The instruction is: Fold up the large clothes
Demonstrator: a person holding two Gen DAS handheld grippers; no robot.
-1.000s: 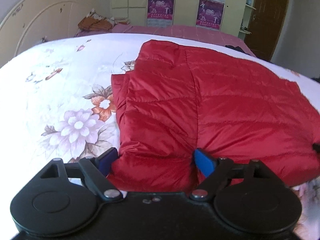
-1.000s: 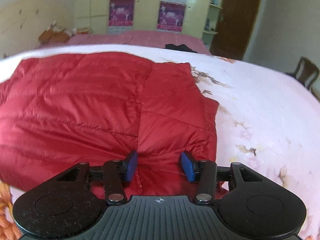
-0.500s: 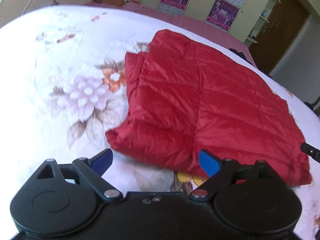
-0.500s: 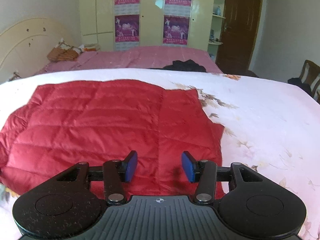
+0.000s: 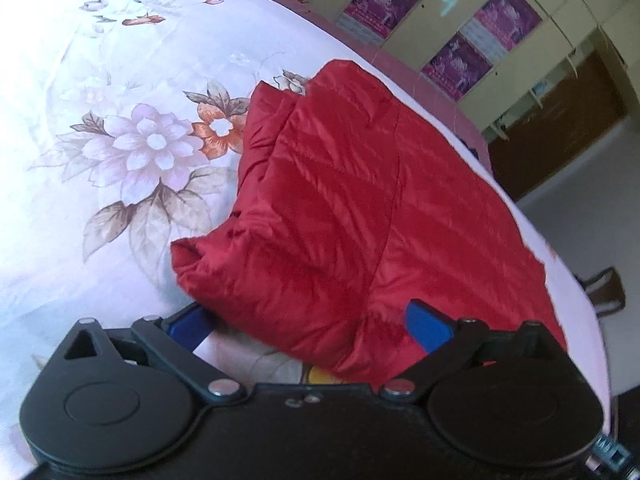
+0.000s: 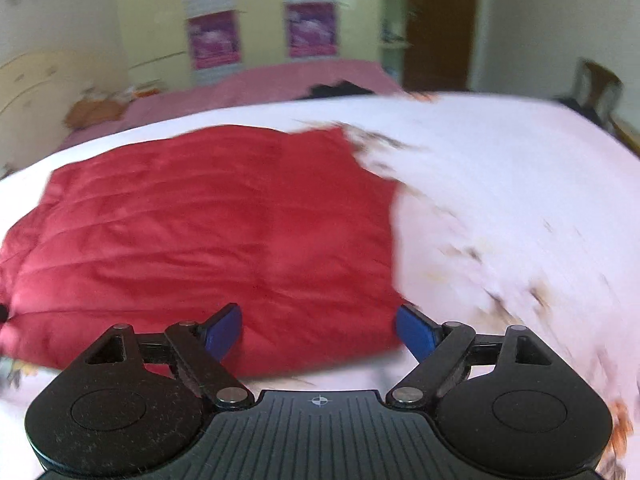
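red jacket (image 5: 340, 208) lies folded on the floral bedspread (image 5: 80, 160) | left gripper (image 5: 310, 326) and right gripper (image 6: 318, 330) wide, just opening, holding nothing | risk: puffy near corner springs open unpressed

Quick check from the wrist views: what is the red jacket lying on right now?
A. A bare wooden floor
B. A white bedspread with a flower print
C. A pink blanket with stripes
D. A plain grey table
B: the red jacket lies flat on a white bedspread printed with purple and orange flowers, which shows around the jacket's edges in both wrist views.
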